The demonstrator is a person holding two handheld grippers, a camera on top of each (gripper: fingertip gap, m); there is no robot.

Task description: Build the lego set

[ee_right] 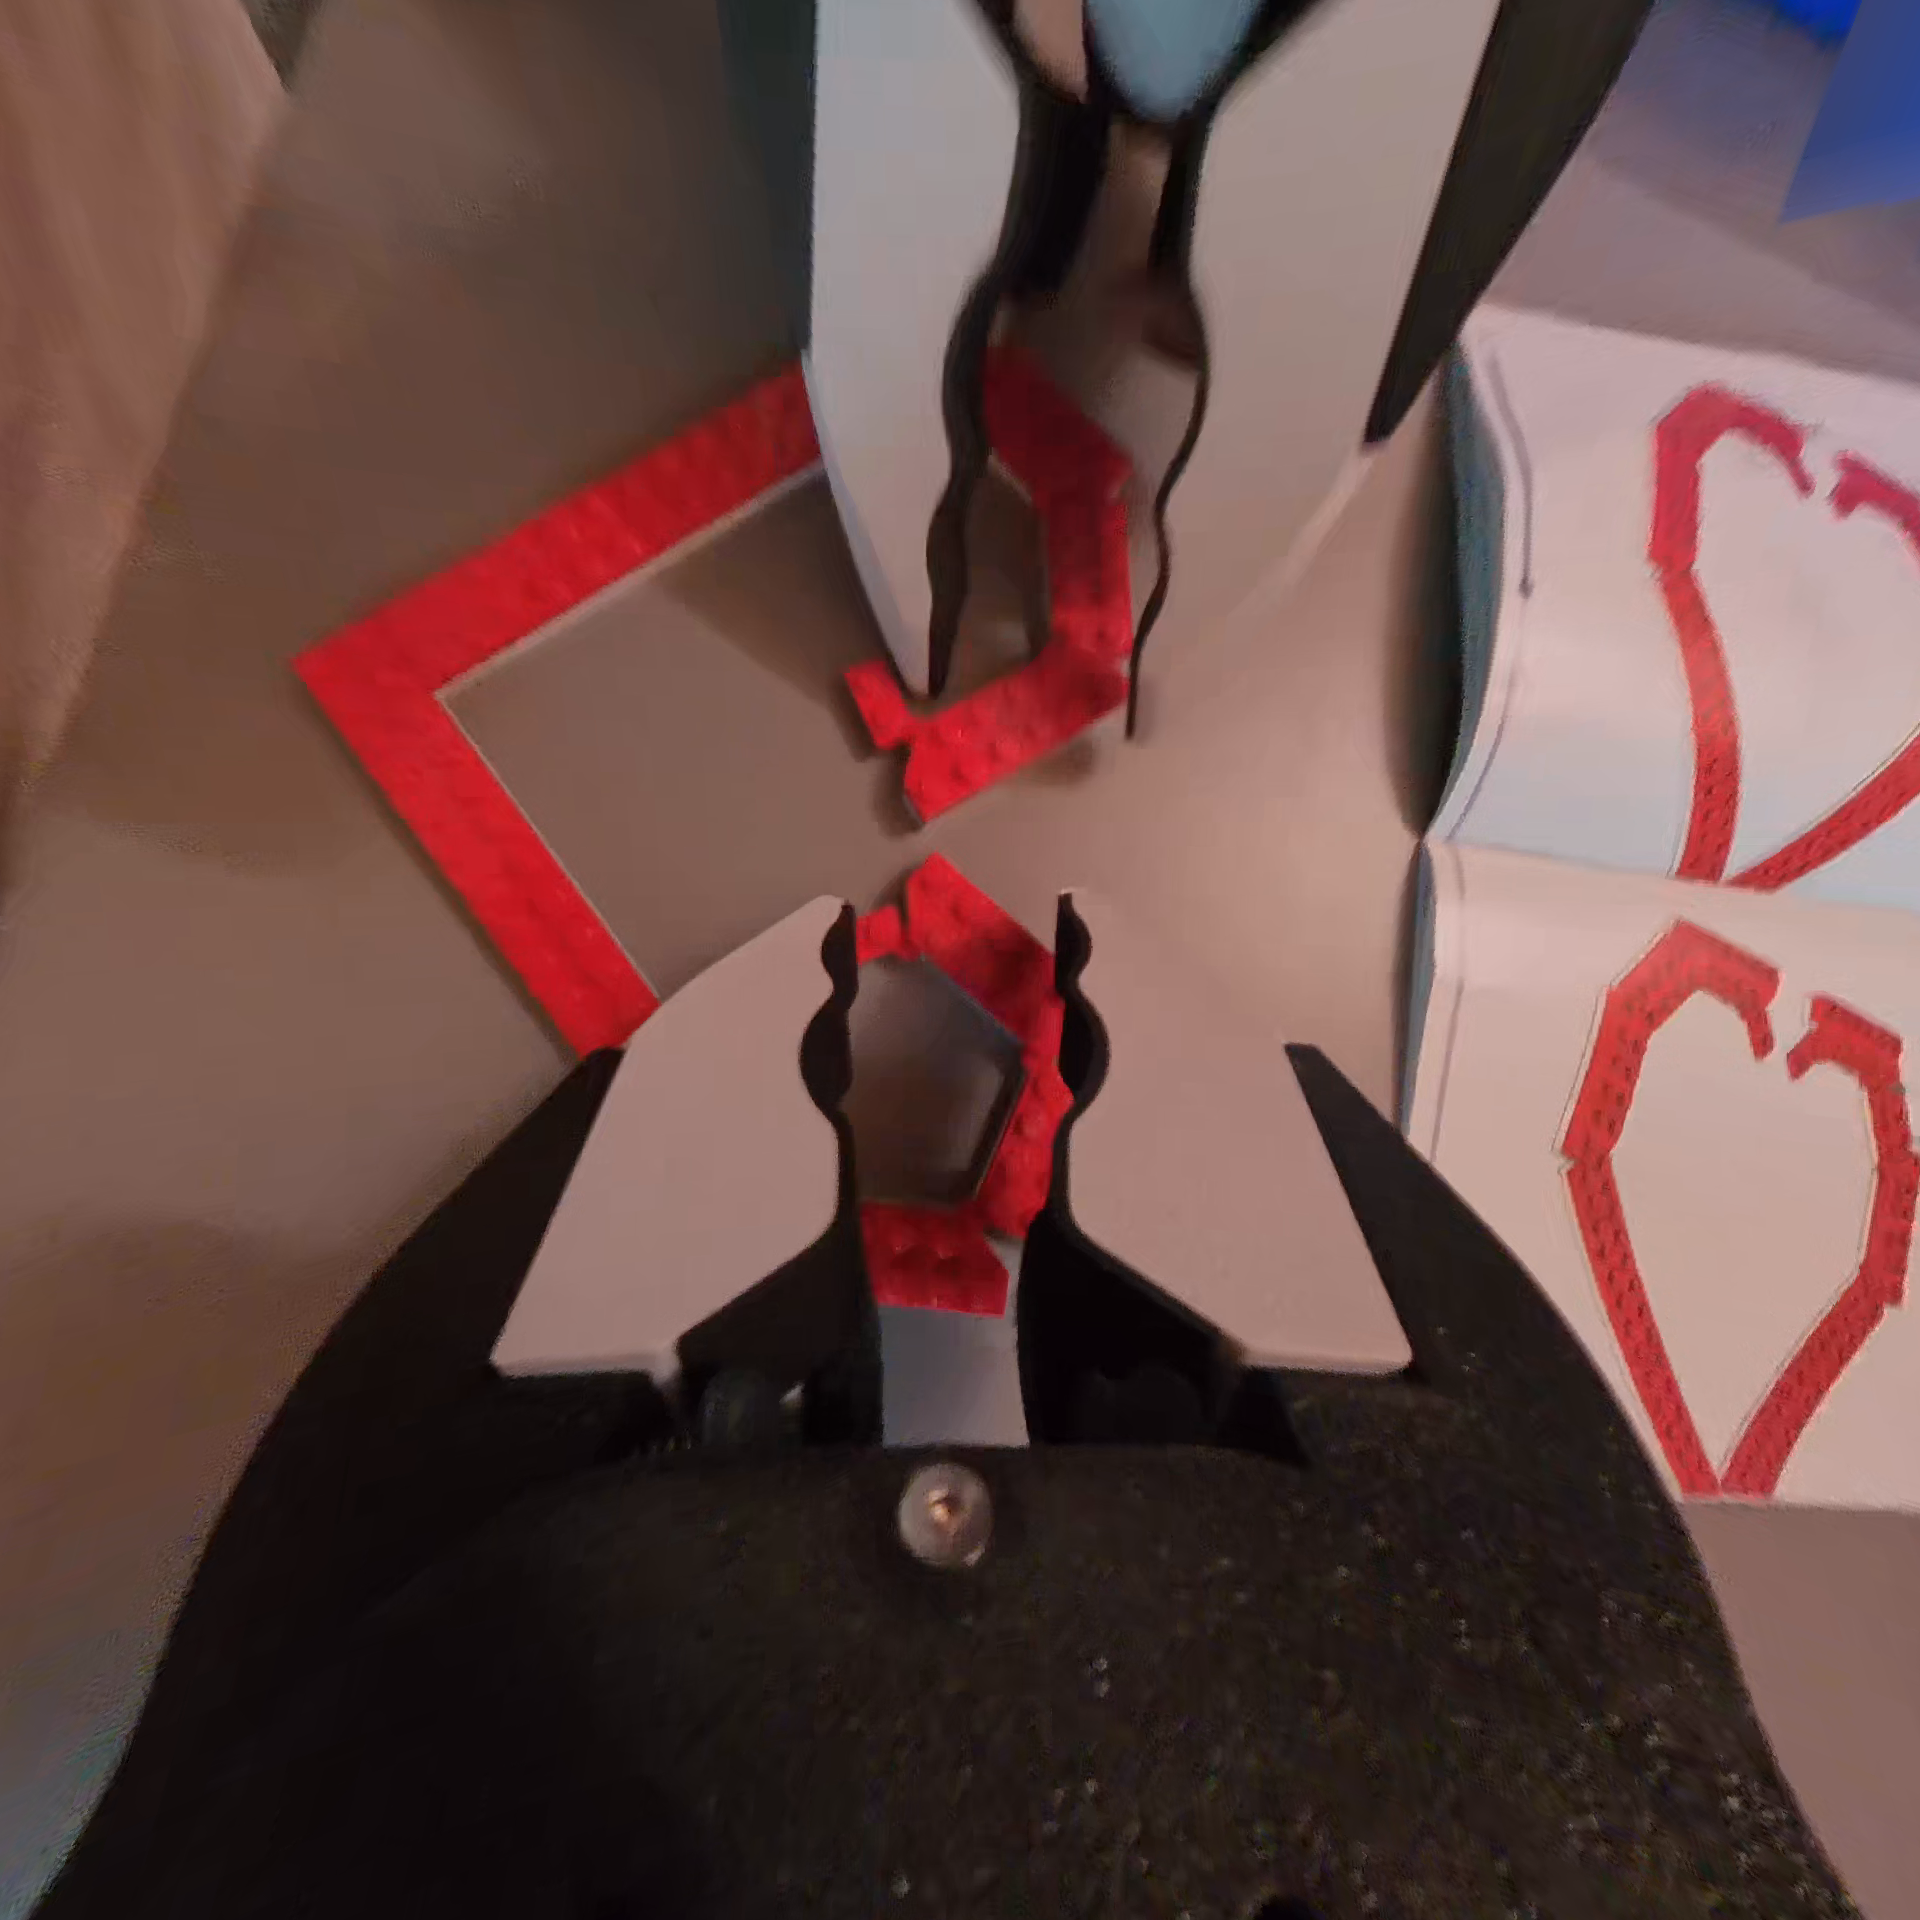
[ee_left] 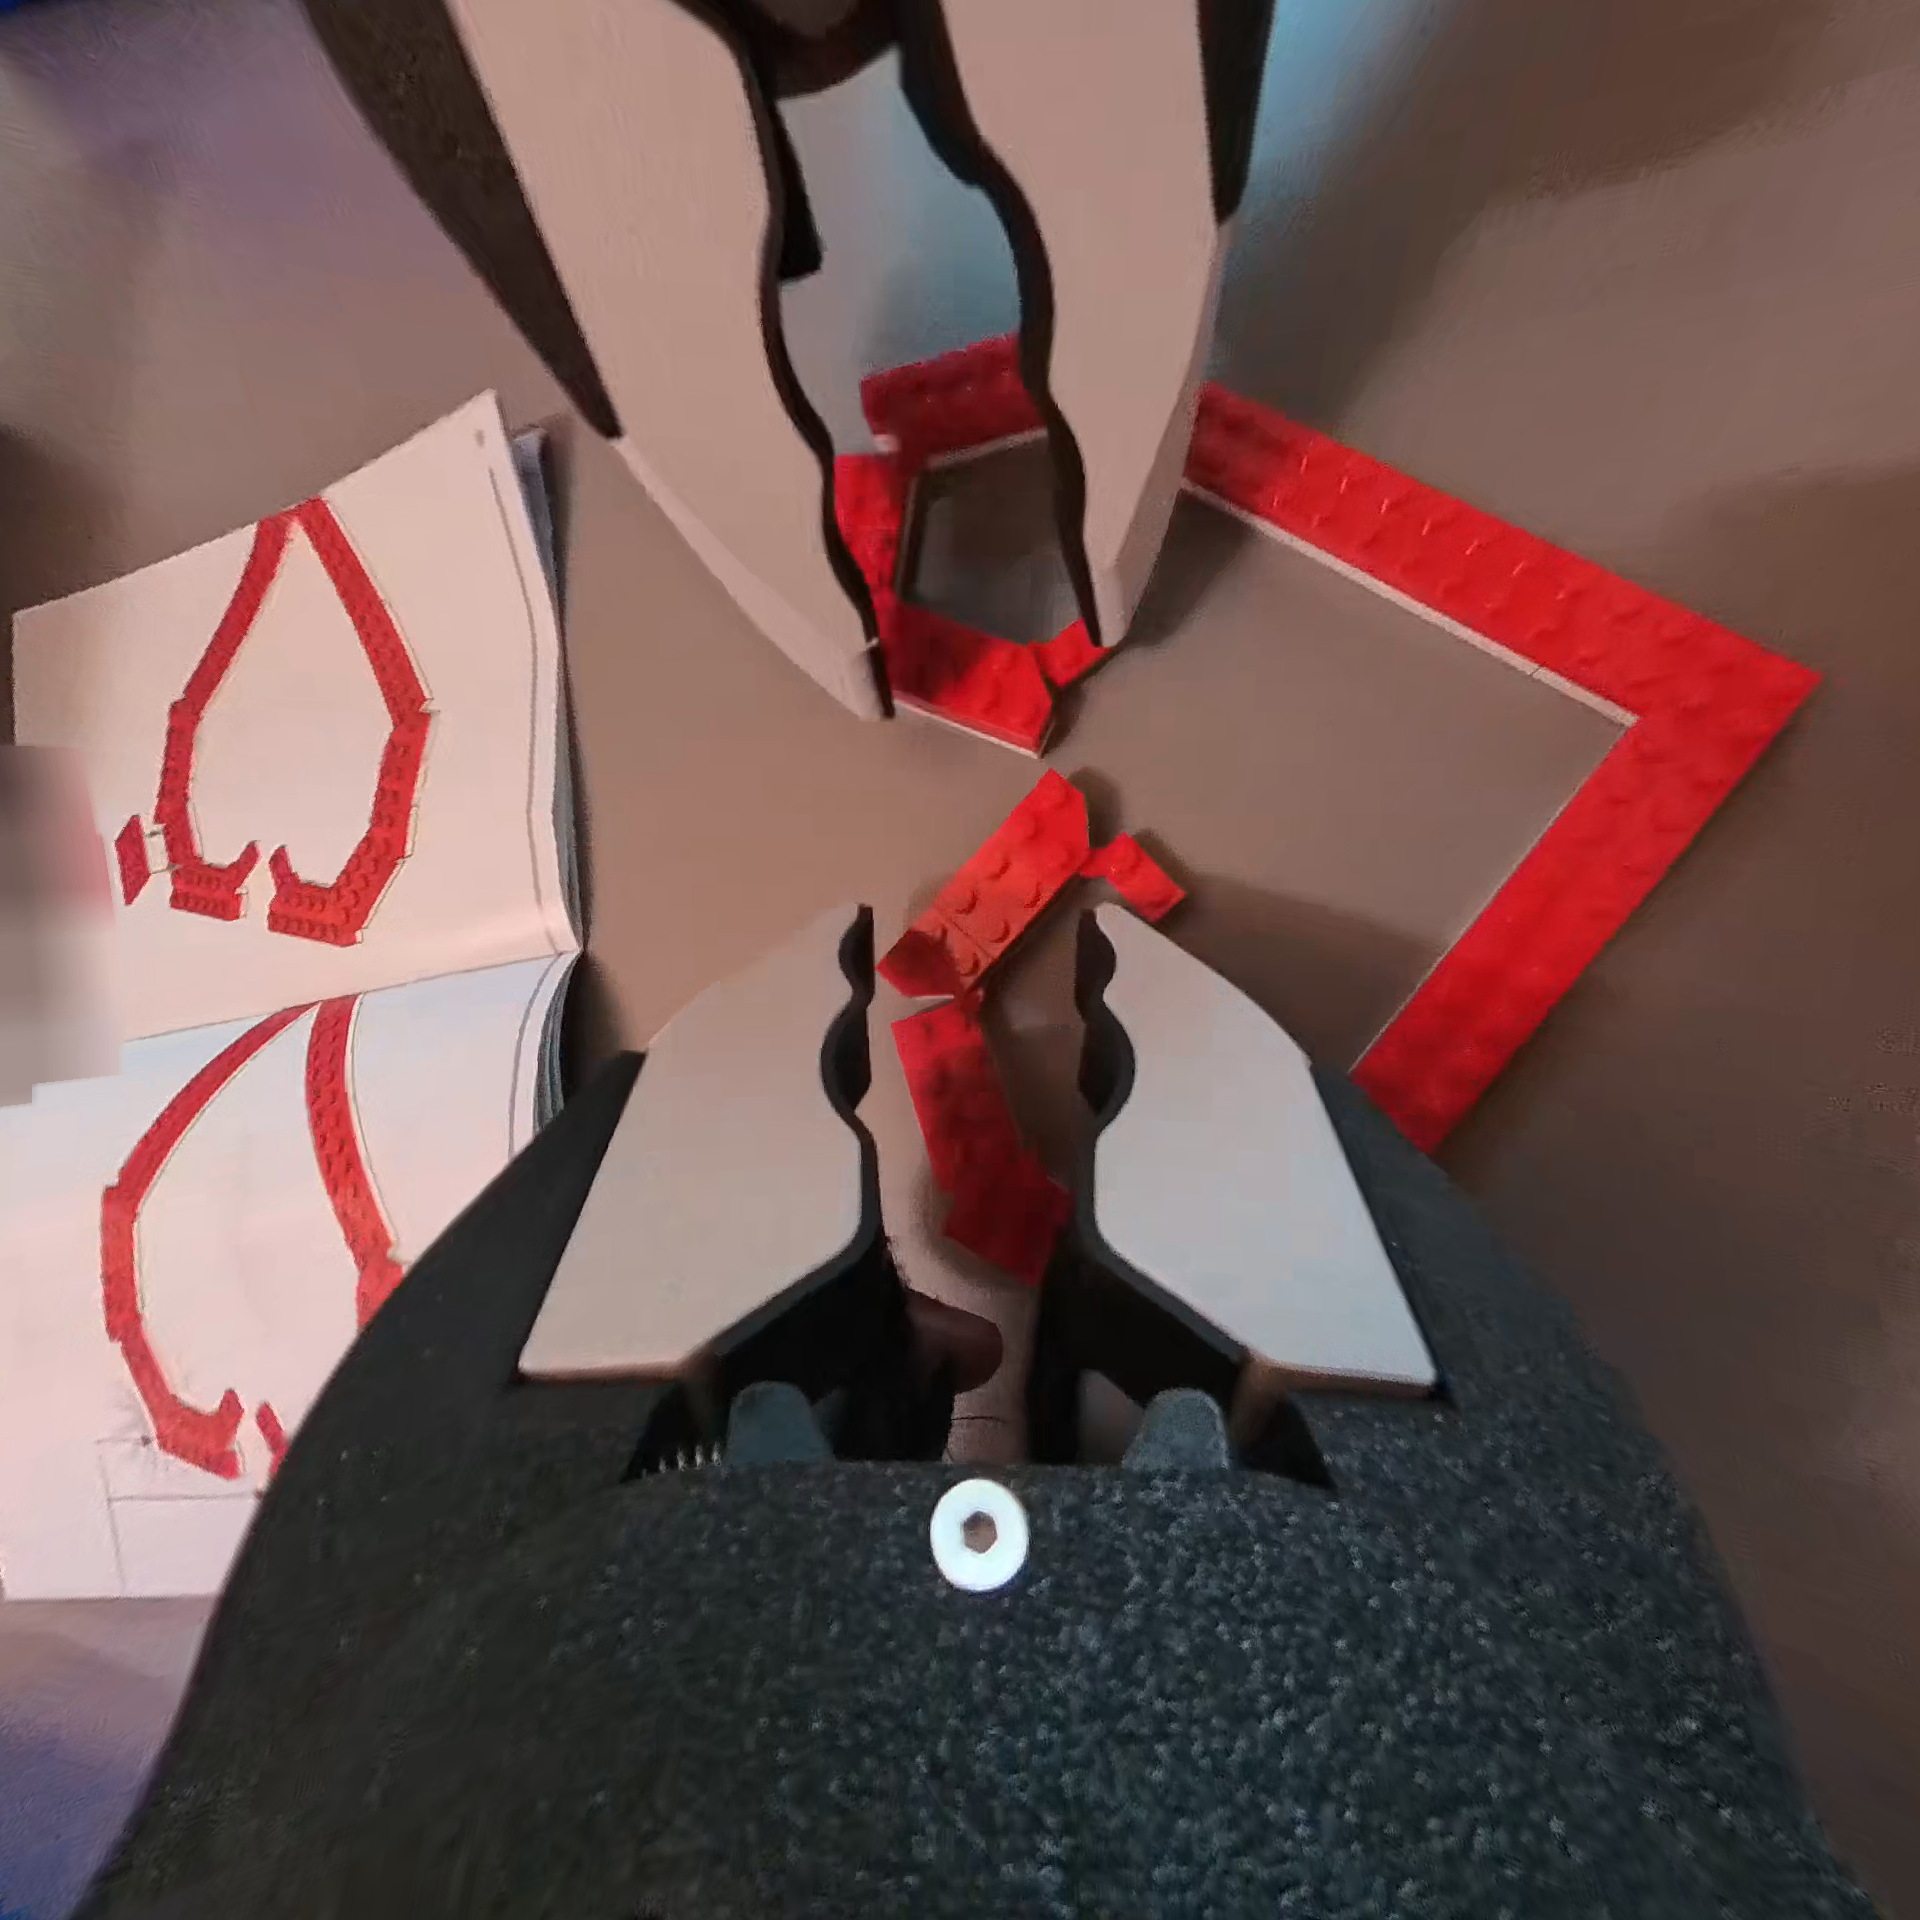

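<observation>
Fingers of the left gripper (ee_left: 971, 925) stand spread around one loose end of the red heart frame (ee_left: 1621, 665); the right gripper (ee_right: 956, 914) straddles the other lobe, spread too. Both lie mid-table, instruction booklet (ee_left: 312, 727) beside. Steady one lobe, then close the gap squarely, I judge.

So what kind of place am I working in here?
Probably a plain indoor tabletop set up for hobby building. A smooth brown table carries a red Lego heart frame, and an open instruction booklet with red heart diagrams lies beside it. Little of the room beyond shows.
</observation>
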